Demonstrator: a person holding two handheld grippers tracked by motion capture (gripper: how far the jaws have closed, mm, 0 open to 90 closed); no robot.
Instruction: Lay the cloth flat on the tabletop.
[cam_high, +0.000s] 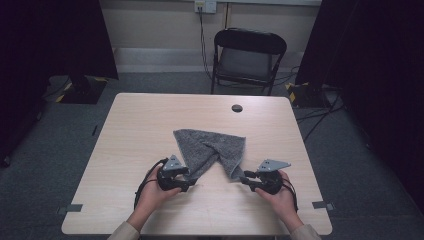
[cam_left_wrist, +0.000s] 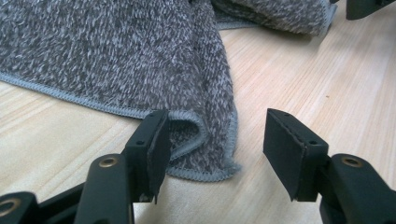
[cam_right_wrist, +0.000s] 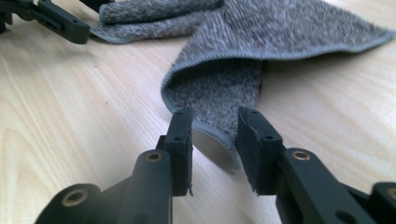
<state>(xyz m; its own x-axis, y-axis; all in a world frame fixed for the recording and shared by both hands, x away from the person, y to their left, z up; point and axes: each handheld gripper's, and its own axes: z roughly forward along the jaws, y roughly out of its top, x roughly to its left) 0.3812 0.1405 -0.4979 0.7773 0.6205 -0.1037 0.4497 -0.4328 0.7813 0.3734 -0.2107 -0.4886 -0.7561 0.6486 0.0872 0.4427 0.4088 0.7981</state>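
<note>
— Bare surface (cam_high: 145, 125) all round the grey towel (cam_high: 210, 145); open passage left, right, behind.
— Between left tool (cam_high: 192, 181) and right tool (cam_high: 243, 179): clear wood. Only obstacle: rumpled towel folds ahead.

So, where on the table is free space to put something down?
The table is bare on its left side and along the far edge around the round hole. It is crowded near the front, where the grey towel lies between the left tool and right tool.

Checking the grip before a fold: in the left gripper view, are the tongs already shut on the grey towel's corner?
No: the left tongs stand wide open, with the grey towel corner lying loose on the table between them.
</note>
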